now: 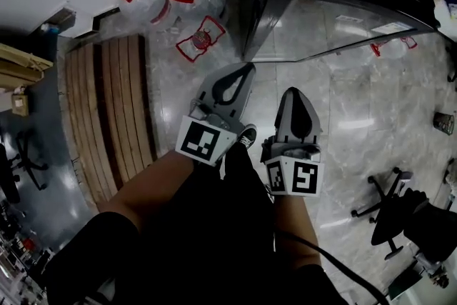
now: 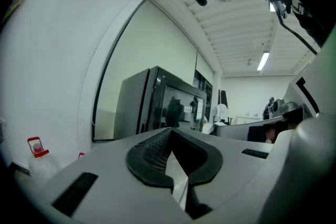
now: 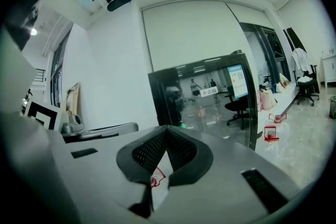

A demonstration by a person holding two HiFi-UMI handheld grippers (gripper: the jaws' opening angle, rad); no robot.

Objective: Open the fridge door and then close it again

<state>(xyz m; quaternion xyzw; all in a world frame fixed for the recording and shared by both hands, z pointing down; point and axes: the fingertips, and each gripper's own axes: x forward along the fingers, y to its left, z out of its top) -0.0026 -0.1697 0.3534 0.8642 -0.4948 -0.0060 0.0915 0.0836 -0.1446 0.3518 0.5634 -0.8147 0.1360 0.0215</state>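
The fridge is a black cabinet with a glass door, standing at the top of the head view. Its door looks closed. My left gripper is shut with nothing in it. It points at the fridge's left front corner and stays short of it. My right gripper is beside it to the right, also shut and empty, and apart from the door. In the left gripper view the fridge stands beyond the shut left gripper. In the right gripper view the glass door reflects the room past the right gripper.
Three water jugs with red handles stand on the floor left of the fridge. A slatted wooden platform lies at the left. An office chair is at the lower right. Grey marble floor runs in front of the fridge.
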